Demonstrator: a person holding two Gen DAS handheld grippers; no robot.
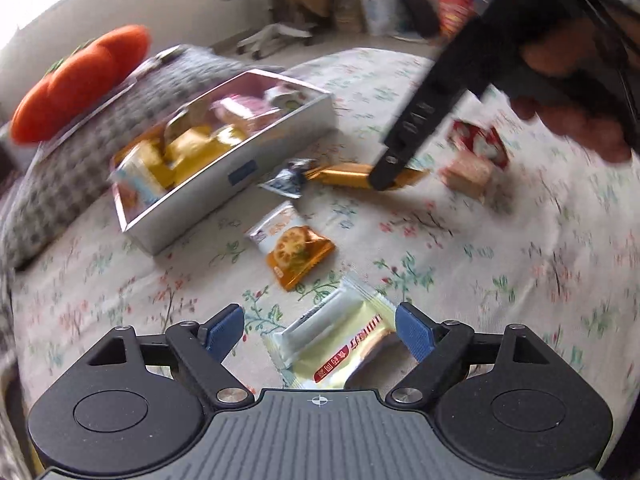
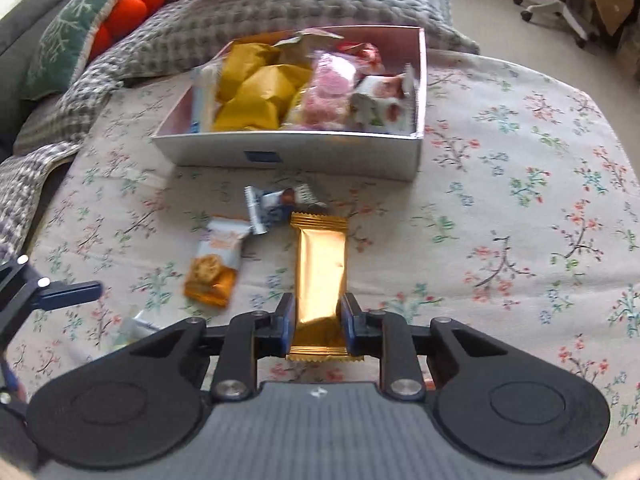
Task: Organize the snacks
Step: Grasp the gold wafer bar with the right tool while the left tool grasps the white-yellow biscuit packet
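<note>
A gold-wrapped snack bar (image 2: 322, 276) lies lengthwise on the floral bedsheet, and my right gripper (image 2: 319, 322) is shut on its near end; the same bar (image 1: 352, 174) shows under that gripper's black finger (image 1: 404, 148) in the left wrist view. My left gripper (image 1: 320, 330) is open, its blue pads either side of a pale yellow wafer packet (image 1: 340, 350) without pressing it. A silver box (image 2: 296, 152) holding several snacks stands behind the bar. An orange cracker packet (image 1: 294, 250) (image 2: 216, 268) and a small dark-and-white sachet (image 2: 276, 206) lie loose between box and grippers.
A red-and-white packet (image 1: 478, 142) and a tan block (image 1: 466, 176) lie to the right. A grey checked blanket (image 2: 240, 28), orange plush (image 1: 80, 80) and green cushion (image 2: 68, 44) sit behind the box. A chair base (image 2: 556, 4) stands on the floor beyond the bed.
</note>
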